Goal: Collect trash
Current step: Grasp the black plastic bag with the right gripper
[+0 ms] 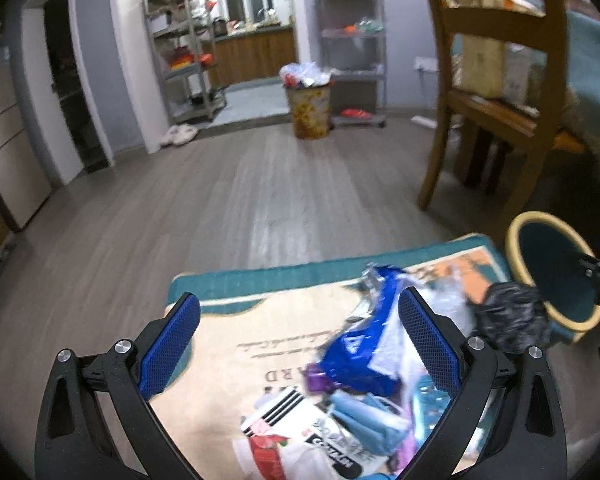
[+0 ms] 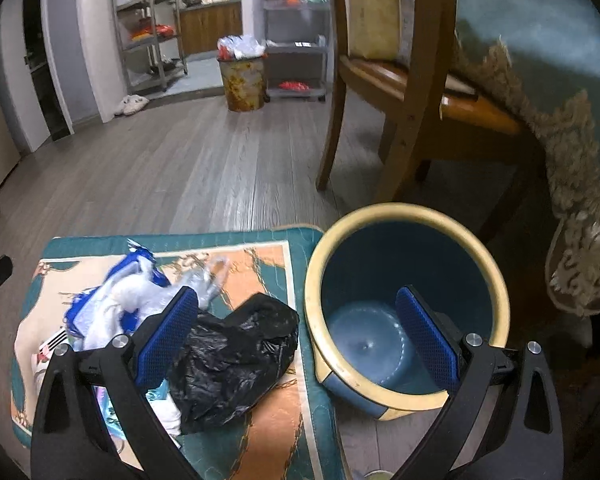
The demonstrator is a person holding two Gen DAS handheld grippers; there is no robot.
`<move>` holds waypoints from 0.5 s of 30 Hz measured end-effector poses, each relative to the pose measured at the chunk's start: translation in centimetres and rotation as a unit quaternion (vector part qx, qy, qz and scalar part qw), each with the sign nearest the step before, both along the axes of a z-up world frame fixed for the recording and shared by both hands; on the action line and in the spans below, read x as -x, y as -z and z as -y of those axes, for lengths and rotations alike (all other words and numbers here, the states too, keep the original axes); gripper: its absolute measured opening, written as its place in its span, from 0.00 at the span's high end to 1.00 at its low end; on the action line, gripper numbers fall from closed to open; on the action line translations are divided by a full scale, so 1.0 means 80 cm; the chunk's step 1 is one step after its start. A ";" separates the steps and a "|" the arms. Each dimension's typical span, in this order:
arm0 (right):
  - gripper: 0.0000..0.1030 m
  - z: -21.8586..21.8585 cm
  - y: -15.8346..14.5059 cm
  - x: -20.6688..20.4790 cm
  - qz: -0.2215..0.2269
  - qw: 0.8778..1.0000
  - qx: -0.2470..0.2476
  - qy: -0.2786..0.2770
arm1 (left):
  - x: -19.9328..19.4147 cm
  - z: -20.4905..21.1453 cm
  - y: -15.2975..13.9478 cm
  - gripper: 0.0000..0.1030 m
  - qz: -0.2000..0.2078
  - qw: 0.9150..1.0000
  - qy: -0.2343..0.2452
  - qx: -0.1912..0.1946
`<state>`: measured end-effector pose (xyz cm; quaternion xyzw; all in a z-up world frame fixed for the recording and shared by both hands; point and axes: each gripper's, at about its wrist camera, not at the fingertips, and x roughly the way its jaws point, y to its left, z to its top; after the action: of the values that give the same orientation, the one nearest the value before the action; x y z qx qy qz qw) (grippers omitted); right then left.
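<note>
your black plastic bag (image 2: 232, 356) lies crumpled on the patterned mat (image 2: 260, 264), long axis running from 7 o'clock up to 1 o'clock in the right wrist view, fatter end toward 1 o'clock near the bin. it sits between the fingers of your right hand-held gripper (image 2: 296, 336), closer to the left finger and touching or just behind it, can't tell which. the right hand-held gripper is spread wide, nothing pinched; its right finger hangs over the mouth of the blue bin with cream rim (image 2: 384, 216). the bin stands at the mat's right edge, at 3 o'clock from the bag, tilted toward you.

your left hand-held gripper (image 1: 300, 344) is also spread wide, holding nothing. the blue wrapper (image 1: 356, 352) lies between its fingers, nearer the right one, long axis about 7 to 1 o'clock, blurred. below it at 6 o'clock sits a striped carton (image 1: 284, 412) and light blue scraps (image 1: 364, 416). the black bag shows at 2 o'clock outside the right finger, just beside the bin.

wood chair (image 2: 404, 92) behind the bin at 12 o'clock.
</note>
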<state>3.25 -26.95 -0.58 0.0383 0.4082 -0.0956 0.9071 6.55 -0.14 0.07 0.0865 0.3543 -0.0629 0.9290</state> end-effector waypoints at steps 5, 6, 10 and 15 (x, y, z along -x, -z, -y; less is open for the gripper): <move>0.06 -0.007 0.038 -0.012 -0.032 0.999 -0.021 -0.017 | -0.015 -0.009 0.023 0.05 -0.029 0.999 -0.001 0.019; 0.06 -0.009 0.045 -0.013 -0.037 0.999 -0.024 -0.020 | -0.017 -0.009 0.028 0.05 -0.034 0.999 0.004 0.021; 0.18 -0.017 0.069 -0.015 -0.069 0.996 -0.052 -0.018 | -0.020 0.000 0.039 0.05 -0.040 0.999 0.015 0.006; 0.30 -0.018 0.082 0.002 -0.095 0.991 -0.096 0.008 | -0.017 0.012 0.051 0.05 -0.054 0.998 0.030 0.007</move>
<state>3.12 -25.49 -7.12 0.1192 0.4995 -0.0665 0.8555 7.94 -1.14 -4.04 0.0866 0.4009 -0.0979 0.9068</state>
